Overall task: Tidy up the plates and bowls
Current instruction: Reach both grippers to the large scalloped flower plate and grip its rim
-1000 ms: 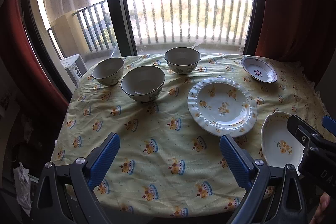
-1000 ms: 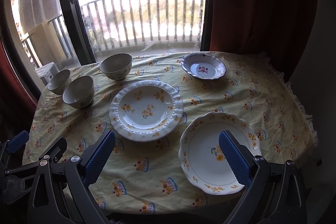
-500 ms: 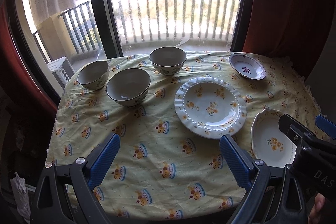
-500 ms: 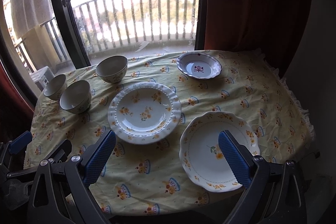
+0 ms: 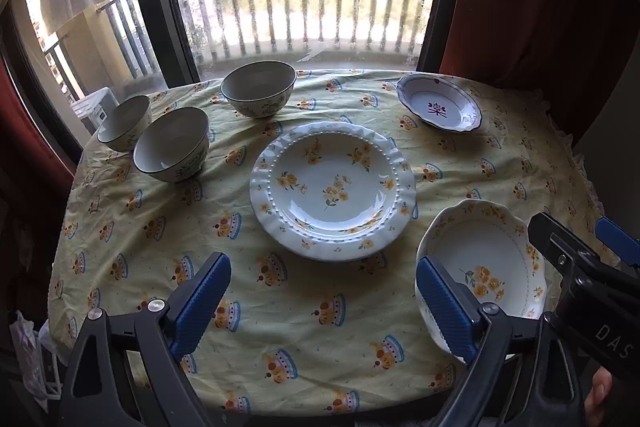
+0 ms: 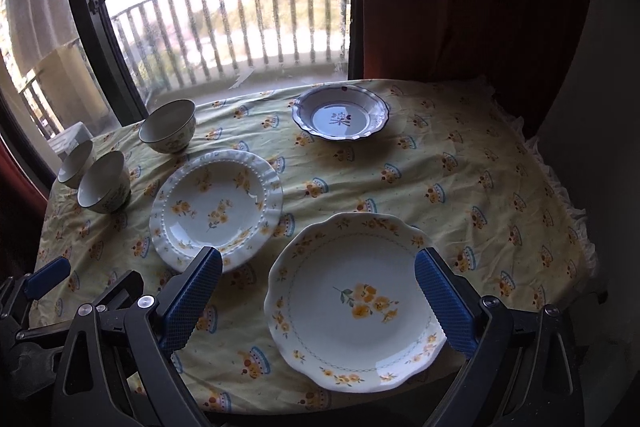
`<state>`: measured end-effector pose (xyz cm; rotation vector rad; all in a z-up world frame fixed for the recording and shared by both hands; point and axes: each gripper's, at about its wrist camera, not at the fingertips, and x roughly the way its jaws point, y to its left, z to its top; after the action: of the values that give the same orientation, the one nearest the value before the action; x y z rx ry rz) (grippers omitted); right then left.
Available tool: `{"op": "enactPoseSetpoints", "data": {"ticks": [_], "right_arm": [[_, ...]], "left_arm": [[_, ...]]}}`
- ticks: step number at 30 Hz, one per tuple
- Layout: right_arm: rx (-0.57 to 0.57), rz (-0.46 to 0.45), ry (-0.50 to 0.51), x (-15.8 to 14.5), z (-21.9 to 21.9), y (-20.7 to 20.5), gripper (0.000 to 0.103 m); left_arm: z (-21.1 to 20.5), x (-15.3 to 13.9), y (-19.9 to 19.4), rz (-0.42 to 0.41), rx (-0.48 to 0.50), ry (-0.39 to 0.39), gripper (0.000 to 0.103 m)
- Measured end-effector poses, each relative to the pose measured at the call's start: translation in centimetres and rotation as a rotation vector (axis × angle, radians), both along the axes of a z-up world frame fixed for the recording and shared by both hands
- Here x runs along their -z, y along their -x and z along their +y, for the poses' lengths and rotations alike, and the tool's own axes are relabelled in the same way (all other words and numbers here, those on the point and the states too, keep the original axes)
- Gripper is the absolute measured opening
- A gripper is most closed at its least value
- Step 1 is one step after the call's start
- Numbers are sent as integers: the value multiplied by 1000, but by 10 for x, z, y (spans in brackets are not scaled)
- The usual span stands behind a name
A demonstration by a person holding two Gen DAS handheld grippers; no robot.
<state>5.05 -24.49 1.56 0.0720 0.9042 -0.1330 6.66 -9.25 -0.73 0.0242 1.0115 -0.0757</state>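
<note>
Looking across a round table under a yellow patterned tablecloth (image 5: 312, 339), we hold the left gripper (image 5: 322, 303) and right gripper (image 6: 318, 297) above its near edge, each with blue pads spread wide apart and gripping nothing. Three bowls (image 5: 172, 143) sit at the far left. A beaded-rim floral plate (image 5: 332, 189) lies in the centre. A scalloped floral plate (image 6: 354, 301) lies near right, beneath the right gripper. A blue-rimmed dish (image 5: 438, 107) sits far right.
</note>
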Motion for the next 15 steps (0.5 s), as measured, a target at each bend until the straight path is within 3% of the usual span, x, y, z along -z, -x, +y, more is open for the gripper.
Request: {"op": "enactPoseSetpoints", "data": {"ticks": [7, 15], "right_arm": [[-36, 38, 1, 20, -50, -15, 96], [-109, 99, 9, 59, -82, -29, 95]], "left_arm": [[-50, 17, -9, 25, -22, -40, 91], [-90, 57, -14, 79, -45, -52, 86]]}}
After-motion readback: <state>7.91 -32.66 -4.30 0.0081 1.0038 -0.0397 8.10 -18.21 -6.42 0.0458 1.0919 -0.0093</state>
